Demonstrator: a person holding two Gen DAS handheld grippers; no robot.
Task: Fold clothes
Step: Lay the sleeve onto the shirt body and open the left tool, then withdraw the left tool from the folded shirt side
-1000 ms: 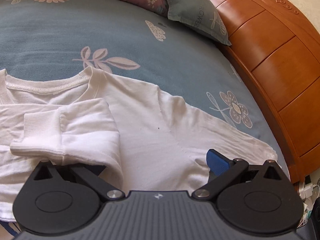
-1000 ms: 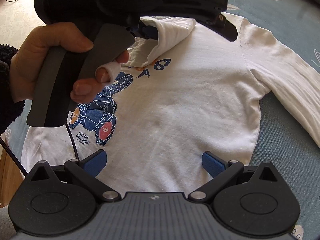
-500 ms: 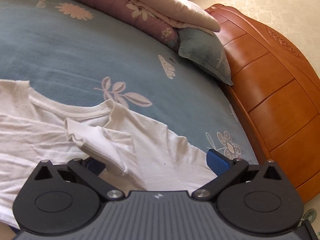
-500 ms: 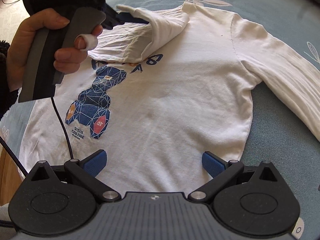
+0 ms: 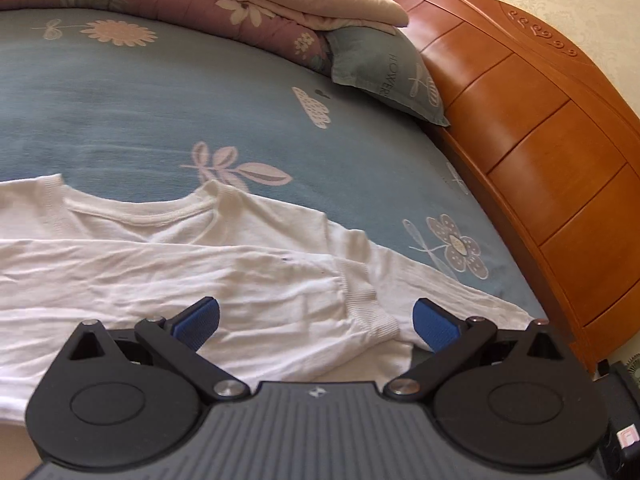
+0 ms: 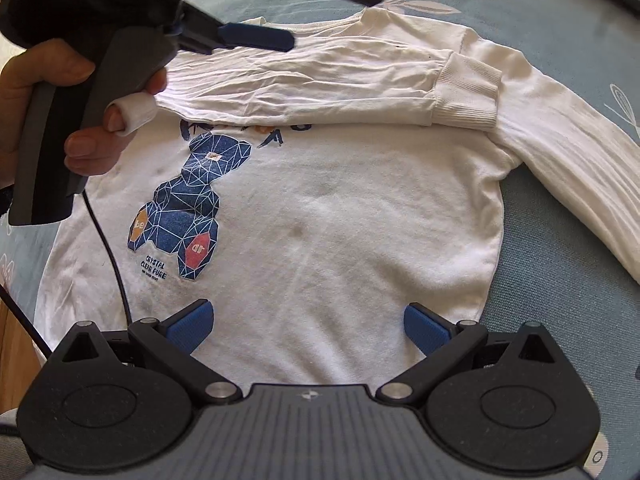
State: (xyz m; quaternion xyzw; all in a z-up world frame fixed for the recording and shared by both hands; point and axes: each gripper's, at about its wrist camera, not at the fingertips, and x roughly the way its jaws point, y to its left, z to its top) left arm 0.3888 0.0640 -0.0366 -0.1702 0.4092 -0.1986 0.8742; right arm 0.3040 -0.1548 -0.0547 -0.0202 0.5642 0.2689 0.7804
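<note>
A white long-sleeved shirt [image 6: 340,232] with a blue bear print [image 6: 188,216] lies flat, front up, on the bed. One sleeve [image 6: 304,84] is folded across the chest, and its ribbed cuff [image 6: 468,92] rests near the opposite shoulder. The other sleeve [image 6: 580,168] stretches out to the right. My left gripper [image 5: 316,322] is open just above the folded sleeve's cuff [image 5: 360,304], holding nothing. In the right wrist view a hand [image 6: 48,92] holds it over the collar. My right gripper [image 6: 307,327] is open above the shirt's hem, with nothing between its pads.
The blue flowered sheet [image 5: 160,100] spreads beyond the collar. A pillow [image 5: 384,72] and a folded quilt [image 5: 200,0] lie at the far end against a wooden headboard [image 5: 540,160]. A black cable [image 6: 108,248] hangs from the left gripper across the shirt's left side.
The left gripper carried the sleeve across the chest and let it go; the sleeve now lies flat. Its jaws have opened. The right gripper has barely moved.
</note>
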